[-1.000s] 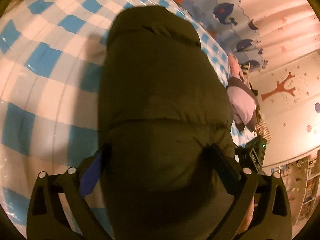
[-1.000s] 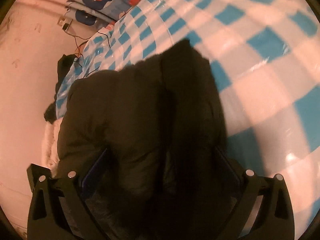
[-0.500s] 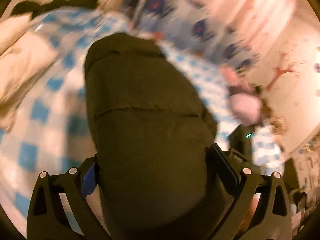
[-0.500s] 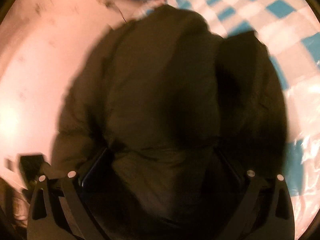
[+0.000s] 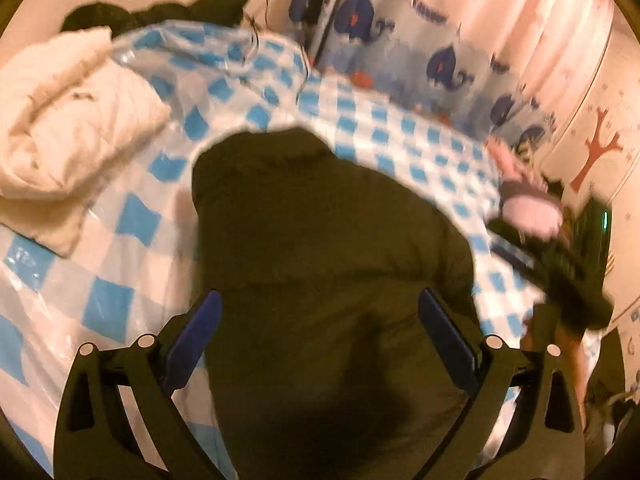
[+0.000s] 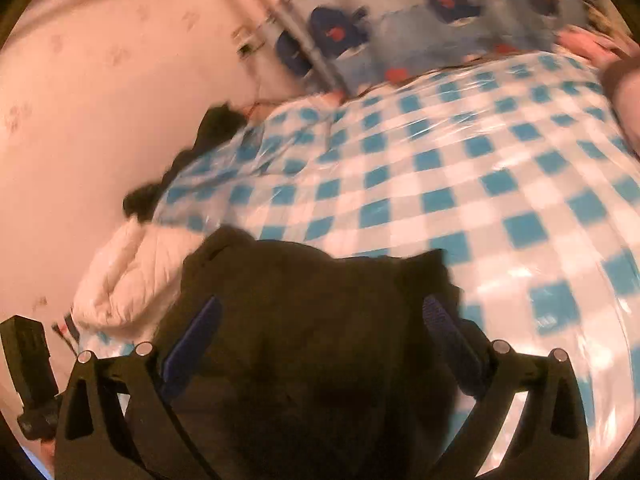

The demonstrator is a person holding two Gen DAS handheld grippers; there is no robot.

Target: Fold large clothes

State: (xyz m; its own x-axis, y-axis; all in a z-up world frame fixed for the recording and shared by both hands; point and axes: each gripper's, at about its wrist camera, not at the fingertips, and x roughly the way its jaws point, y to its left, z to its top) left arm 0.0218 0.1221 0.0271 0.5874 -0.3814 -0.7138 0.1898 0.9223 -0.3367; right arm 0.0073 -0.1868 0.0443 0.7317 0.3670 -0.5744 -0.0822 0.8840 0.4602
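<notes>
Dark olive puffer jacket (image 5: 320,248) bunched on bed (image 6: 460,168) with blue-checked cover, near its front edge. Left hand-held gripper (image 5: 316,320) and right hand-held gripper (image 6: 320,320) spread wide, jacket bulk between fingers; grip unclear. White duvet (image 5: 68,136) at bed's left edge.

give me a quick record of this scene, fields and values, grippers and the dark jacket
surface: blue and white checked cover, glossy
garment: dark puffy jacket, bundled on the cover
left gripper: jaws wide, jacket bulk between the blue pads; grip cannot be told
right gripper: jaws wide, same jacket between the pads; grip cannot be told
other items: white quilted bundle left of the jacket; pink item at the far right edge
background: whale print curtain
image quality: motion blur in both views
</notes>
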